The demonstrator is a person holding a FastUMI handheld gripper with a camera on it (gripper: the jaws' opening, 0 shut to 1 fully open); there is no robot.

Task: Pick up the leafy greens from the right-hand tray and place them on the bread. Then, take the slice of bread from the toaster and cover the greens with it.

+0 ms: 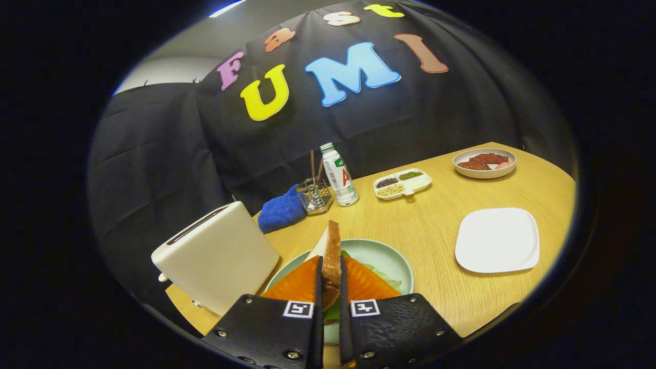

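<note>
The wooden table [441, 225] spreads out ahead of me, with the cream toaster [218, 256] at its near left, just beside my fingers. To the near right lies an empty white square plate [497, 239], well apart from everything else. Right ahead of my fingers sits the pale green plate [382, 255], and on it I can see a bit of the leafy greens [383, 275]; whether bread lies under them I cannot tell, since my fingers hide that part. My tongs [331, 277] are clamped on the slice of bread [332, 256], which stands on edge between the two fingers, crust towards me, above the green plate and the greens. At the far right is a round bowl [484, 163] holding something reddish. Left of that is a small divided dish [402, 183] with dark, green and pale grains in separate compartments. Further left stands a white bottle [340, 175], upright, then a wire holder [313, 196] with sticks in it, touching a blue cloth [281, 211] that lies behind the toaster.
</note>
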